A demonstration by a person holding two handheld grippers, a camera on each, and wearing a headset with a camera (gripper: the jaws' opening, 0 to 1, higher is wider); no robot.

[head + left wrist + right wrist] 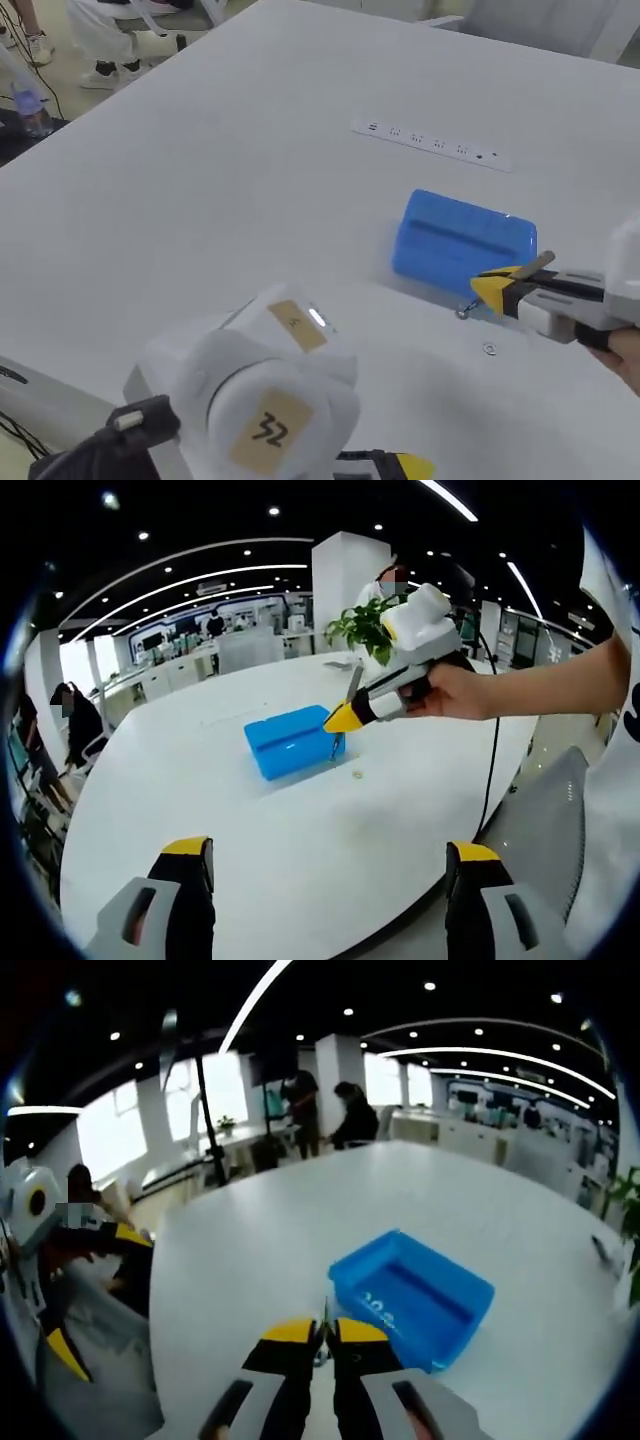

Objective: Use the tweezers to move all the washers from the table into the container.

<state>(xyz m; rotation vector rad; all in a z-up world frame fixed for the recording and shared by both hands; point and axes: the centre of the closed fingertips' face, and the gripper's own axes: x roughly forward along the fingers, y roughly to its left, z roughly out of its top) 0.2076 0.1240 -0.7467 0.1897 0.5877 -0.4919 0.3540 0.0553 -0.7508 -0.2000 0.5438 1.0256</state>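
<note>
A blue container (pixel 465 243) (pixel 290 742) (pixel 415 1295) stands open on the white table (pixel 250 200). My right gripper (pixel 492 287) (pixel 345 718) (pixel 323 1332) is shut on thin metal tweezers (pixel 470 303) (pixel 325 1312), which point down by the container's near edge. A small ring that looks like a washer sits at the tweezer tip (pixel 462 312). Another washer (pixel 489 349) (pixel 357 775) lies flat on the table just in front of the container. My left gripper (pixel 405 466) (pixel 330 880) stands open with nothing in it, low at the near side.
A flush socket strip (pixel 430 143) is set into the table beyond the container. People sit at the far left (pixel 110 30) and stand further back (pixel 345 1115). A potted plant (pixel 365 630) stands behind the right gripper.
</note>
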